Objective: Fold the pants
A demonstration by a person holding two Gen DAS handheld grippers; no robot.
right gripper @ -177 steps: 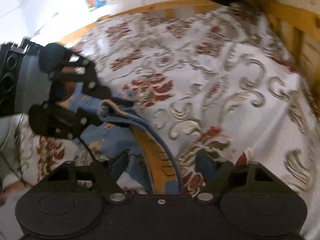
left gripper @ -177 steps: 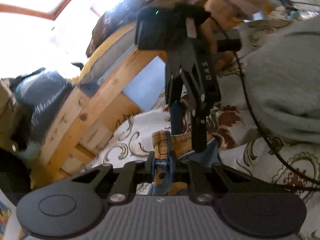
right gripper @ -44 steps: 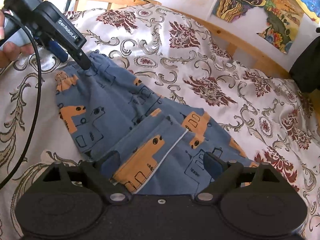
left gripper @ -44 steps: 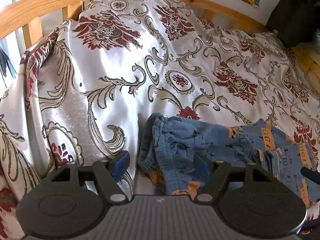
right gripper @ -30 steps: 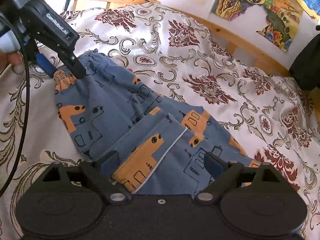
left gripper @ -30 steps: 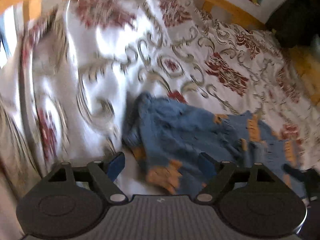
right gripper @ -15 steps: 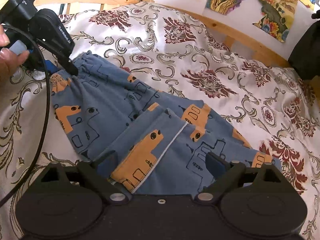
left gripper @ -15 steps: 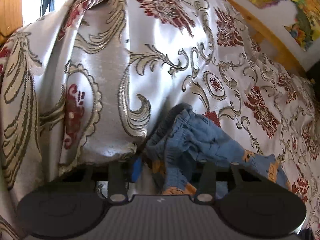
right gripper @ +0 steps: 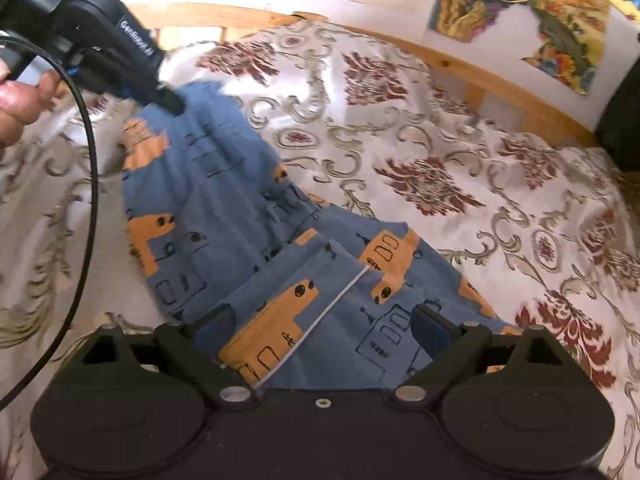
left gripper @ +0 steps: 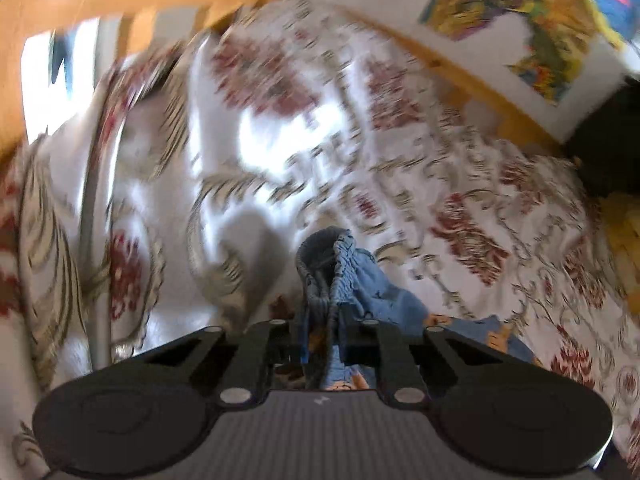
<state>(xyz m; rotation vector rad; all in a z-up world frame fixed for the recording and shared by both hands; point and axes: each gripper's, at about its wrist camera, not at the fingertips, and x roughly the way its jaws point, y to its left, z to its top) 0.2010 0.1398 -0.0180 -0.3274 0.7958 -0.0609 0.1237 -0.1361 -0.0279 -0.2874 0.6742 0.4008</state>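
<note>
Patterned bedspread [right gripper: 400, 152] across a wooden-framed bed [right gripper: 480, 76], bright paintings [right gripper: 516, 12] on the wall behind. The pants [right gripper: 248, 220] lie spread on the bed in front of me, blue with orange print, legs nearest my right side. My left gripper [left gripper: 323, 340] has just been closing and now pinches the gathered waistband [left gripper: 334, 268] between its fingers; from the right view I see it at the far corner of the cloth, a hand [right gripper: 18, 100] behind it. My right gripper [right gripper: 320, 328] hangs over the leg end, fingers spread wide, cloth lying between them but nothing clamped. The risk, I'd say: I've got a bunched wad, maybe one layer only, so lifting could drag the pants crooked, or snag the bedspread with them.
</note>
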